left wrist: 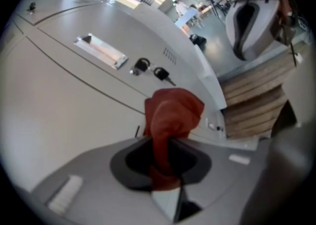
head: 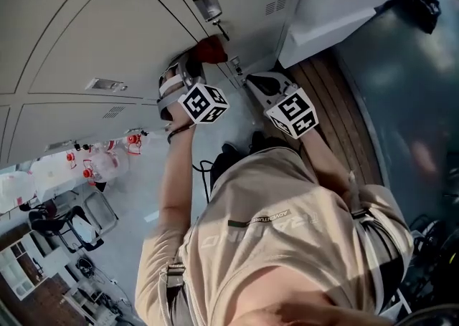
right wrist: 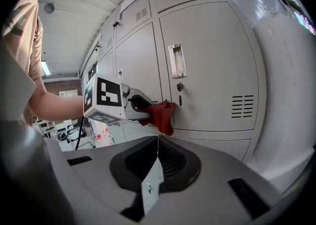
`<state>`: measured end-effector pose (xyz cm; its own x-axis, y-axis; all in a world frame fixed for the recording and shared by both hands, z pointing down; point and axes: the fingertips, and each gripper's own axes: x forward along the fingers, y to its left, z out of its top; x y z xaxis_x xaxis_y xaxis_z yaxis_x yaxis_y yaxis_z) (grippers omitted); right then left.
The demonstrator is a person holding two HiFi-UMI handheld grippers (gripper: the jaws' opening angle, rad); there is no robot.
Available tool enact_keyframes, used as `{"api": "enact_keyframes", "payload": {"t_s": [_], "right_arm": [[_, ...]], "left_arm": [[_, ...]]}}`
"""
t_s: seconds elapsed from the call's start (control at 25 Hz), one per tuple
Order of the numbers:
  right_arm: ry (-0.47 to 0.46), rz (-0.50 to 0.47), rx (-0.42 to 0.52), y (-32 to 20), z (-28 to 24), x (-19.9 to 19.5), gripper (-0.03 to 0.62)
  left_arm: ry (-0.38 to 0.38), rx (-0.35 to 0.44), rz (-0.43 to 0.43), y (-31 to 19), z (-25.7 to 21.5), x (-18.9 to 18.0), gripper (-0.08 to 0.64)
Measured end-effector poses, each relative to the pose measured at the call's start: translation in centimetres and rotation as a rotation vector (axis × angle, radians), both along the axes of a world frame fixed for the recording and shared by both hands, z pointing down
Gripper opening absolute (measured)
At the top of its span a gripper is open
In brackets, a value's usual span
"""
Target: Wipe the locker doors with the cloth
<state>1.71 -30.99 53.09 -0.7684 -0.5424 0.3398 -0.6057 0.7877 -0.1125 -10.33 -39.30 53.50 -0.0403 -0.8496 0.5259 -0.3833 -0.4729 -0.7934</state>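
- You are at the wiping step. Your left gripper (left wrist: 165,157) pinches the red cloth (left wrist: 173,112), which sits low on a locker door (right wrist: 212,61), just below its lock (right wrist: 180,86). It probably touches the door, though the angle leaves that unsure.
- Your right gripper (right wrist: 157,164) hangs apart from the door, jaws pressed together on nothing.
- Next, you need to press the cloth flat and sweep it across the panel.
- Count: one cloth, two grippers, at least four doors.

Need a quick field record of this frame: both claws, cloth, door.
left claw: shut on red fabric cloth
right claw: shut, empty, apart from the lockers
cloth: bunched, hanging from the left claw at the grey metal locker door, just below its keyed lock
cloth-door contact: cannot tell
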Motion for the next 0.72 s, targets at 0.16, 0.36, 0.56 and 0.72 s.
{"api": "enact_keyframes", "payload": {"t_s": [0.16, 0.36, 0.56, 0.72], "right_arm": [[0.002, -0.01, -0.014, 0.2, 0.3, -0.8, 0.015], [0.017, -0.026, -0.01, 0.8, 0.0, -1.8, 0.015], [0.023, -0.028, 0.003, 1.9, -1.0, -2.9, 0.014], [0.035, -0.017, 0.025, 2.7, -1.5, -4.1, 0.015]], "left_arm": [[0.013, -0.069, 0.001, 0.2, 2.5, -0.2, 0.081], [0.049, -0.179, 0.004, 0.5, 5.8, -0.2, 0.081], [0.266, -0.247, 0.002, 2.4, 6.4, -0.5, 0.081], [0.474, -0.181, -0.005, 4.9, 3.3, -1.1, 0.081]]}}
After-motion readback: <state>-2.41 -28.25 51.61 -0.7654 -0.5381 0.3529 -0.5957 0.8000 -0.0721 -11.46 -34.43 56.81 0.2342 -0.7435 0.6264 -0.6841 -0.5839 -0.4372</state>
